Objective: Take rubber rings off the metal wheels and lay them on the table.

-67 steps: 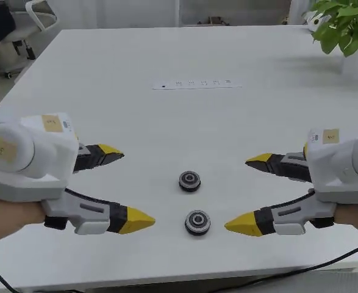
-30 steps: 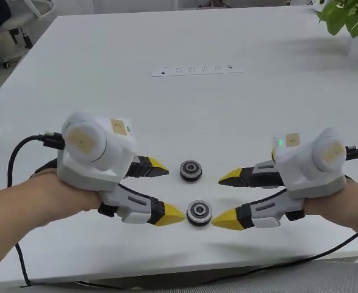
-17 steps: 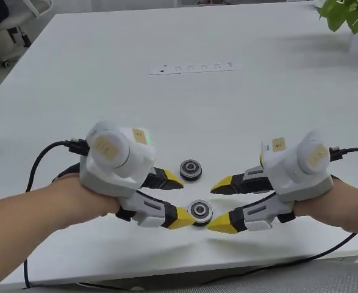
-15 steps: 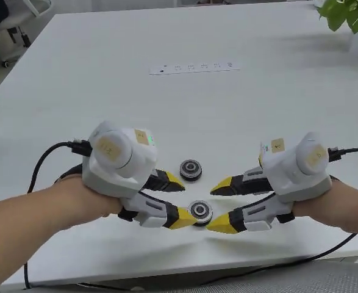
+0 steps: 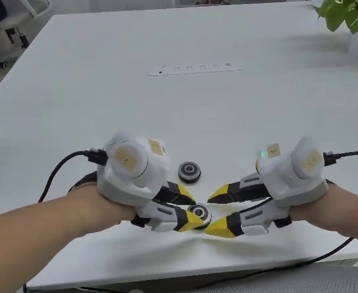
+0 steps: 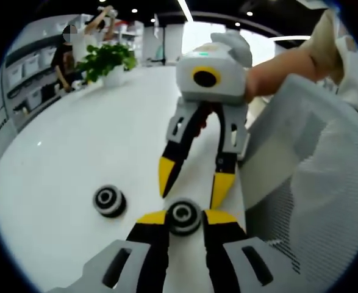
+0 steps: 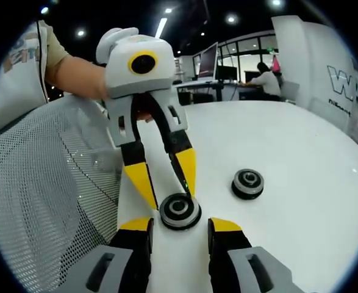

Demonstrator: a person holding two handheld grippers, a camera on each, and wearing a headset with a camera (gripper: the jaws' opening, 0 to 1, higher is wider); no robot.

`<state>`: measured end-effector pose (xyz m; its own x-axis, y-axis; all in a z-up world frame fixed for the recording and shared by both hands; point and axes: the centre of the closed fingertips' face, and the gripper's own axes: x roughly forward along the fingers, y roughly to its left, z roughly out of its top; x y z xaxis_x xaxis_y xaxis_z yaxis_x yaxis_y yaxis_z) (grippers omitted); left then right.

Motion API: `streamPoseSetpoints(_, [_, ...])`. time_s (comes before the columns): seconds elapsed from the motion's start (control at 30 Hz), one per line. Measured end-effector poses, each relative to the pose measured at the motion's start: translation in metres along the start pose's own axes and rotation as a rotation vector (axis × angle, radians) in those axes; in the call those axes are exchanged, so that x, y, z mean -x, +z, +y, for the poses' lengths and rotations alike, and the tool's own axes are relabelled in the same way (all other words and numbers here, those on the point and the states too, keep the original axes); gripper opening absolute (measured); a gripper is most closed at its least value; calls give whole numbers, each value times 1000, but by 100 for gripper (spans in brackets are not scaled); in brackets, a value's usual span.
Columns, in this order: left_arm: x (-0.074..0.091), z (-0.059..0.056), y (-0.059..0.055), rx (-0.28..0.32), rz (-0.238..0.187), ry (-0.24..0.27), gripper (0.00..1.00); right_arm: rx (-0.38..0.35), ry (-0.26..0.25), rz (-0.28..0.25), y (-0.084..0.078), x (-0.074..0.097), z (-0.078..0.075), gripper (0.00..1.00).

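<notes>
Metal wheels (image 5: 189,171) (image 5: 199,213): two; grippers (image 5: 193,210) (image 5: 209,213): two

bright, even light from ceiling spots (image 7: 230,18) leaves the white table (image 5: 166,110) with only faint soft shadows and mild glare, while both gripper views bend strongly toward their edges and look slightly soft there.

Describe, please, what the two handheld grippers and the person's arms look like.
Both the left gripper and right gripper have rounded white-grey bodies, each with a small tan sticker, and tapering grey-and-black fingers with yellow tips. A black cable trails from each. The right one shows a green light. The forearms are bare below a short beige sleeve.
</notes>
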<state>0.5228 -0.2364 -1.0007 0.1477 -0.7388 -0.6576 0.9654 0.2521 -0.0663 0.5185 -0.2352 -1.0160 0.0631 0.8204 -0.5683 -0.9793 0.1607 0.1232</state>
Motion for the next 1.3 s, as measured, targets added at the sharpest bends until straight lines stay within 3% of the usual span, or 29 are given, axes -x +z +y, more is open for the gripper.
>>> streamPoseSetpoints(0.4, [-4, 3, -2, -56, 2, 39, 14, 10, 3, 1, 0, -1, 1, 32])
streamPoseSetpoints(0.7, [-5, 4, -1, -53, -7, 51, 14, -13, -5, -31, 5, -4, -2, 28])
streamPoseSetpoints(1.3, [-6, 4, -1, -45, -15, 60, 14, 3, -6, -24, 2, -3, 0, 24])
